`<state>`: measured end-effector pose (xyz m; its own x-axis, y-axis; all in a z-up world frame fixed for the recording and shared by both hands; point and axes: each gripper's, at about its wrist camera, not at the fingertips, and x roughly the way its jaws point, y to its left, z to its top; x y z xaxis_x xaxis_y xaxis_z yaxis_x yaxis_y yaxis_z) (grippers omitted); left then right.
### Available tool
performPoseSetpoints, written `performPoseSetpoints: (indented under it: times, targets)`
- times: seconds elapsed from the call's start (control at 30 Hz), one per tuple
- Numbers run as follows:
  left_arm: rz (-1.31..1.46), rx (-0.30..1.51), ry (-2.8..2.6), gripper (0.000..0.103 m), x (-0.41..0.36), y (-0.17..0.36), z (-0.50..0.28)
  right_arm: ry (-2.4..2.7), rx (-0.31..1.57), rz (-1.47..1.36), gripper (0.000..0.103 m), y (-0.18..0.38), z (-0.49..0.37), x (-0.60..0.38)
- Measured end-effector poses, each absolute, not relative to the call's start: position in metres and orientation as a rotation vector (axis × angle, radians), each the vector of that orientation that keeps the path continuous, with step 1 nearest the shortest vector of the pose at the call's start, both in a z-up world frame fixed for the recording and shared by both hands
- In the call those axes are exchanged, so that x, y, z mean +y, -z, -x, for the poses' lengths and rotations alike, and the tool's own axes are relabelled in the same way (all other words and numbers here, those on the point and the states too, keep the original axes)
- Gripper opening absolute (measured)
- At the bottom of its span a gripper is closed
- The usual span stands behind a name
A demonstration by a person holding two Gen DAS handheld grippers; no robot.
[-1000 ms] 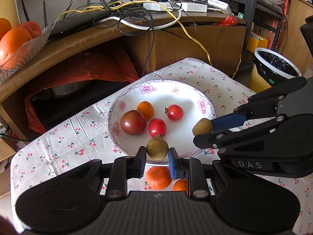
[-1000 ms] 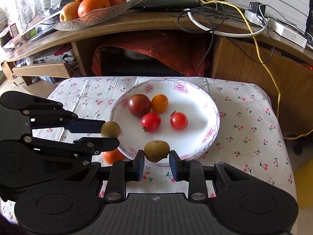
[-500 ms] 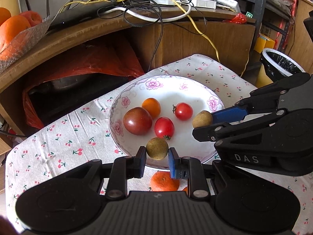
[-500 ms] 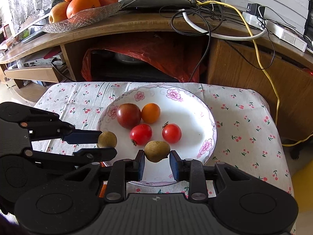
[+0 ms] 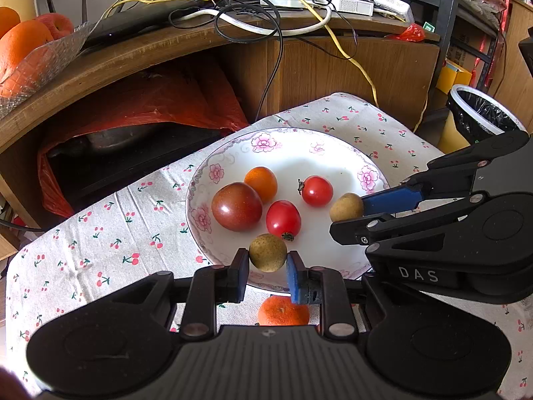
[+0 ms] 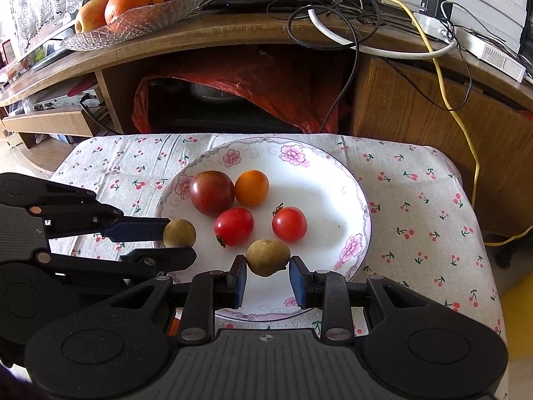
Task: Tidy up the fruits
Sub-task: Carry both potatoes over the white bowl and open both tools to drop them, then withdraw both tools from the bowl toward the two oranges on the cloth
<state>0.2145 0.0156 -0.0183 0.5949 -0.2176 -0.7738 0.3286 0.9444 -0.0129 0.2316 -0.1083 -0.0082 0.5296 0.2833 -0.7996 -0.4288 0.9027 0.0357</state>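
A white floral plate [image 5: 293, 153] [image 6: 353, 200] sits on the cherry-print tablecloth. It holds a dark red tomato [image 5: 236, 206], a small orange fruit [image 5: 261, 183] and two red cherry tomatoes [image 5: 283, 218] [image 5: 316, 190]. My left gripper [image 5: 267, 263] is shut on a brown-green round fruit [image 5: 267, 252] above the plate's near rim. My right gripper [image 6: 268, 271] holds a second brown fruit [image 6: 268, 256] over the plate; its jaws look slightly parted on the right side. Each gripper shows in the other's view [image 5: 353, 213] [image 6: 178, 240].
An orange mandarin [image 5: 283, 311] lies on the cloth in front of the plate, under my left gripper. A wooden shelf [image 6: 233, 30] with cables and a glass bowl of oranges and apples [image 6: 133, 6] stands behind. A lined bin [image 5: 479, 116] is at the right.
Both grippers have moved forward over the plate with their brown fruits. My right gripper's jaws have widened a little around its fruit.
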Motion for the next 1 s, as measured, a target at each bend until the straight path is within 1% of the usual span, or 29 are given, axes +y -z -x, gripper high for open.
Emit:
performPoseSetpoints:
  times: [0.33, 1.0]
  targets:
    - [-0.130, 0.875, 0.312, 0.034, 0.019, 0.016, -0.215, -0.423, 0.914, 0.172, 0.030, 0.008, -0.232, -0.110]
    - [-0.147, 0.865, 0.341, 0.034, 0.030, 0.005, -0.191, -0.485, 0.913, 0.176, 0.031, -0.001, -0.210, -0.108]
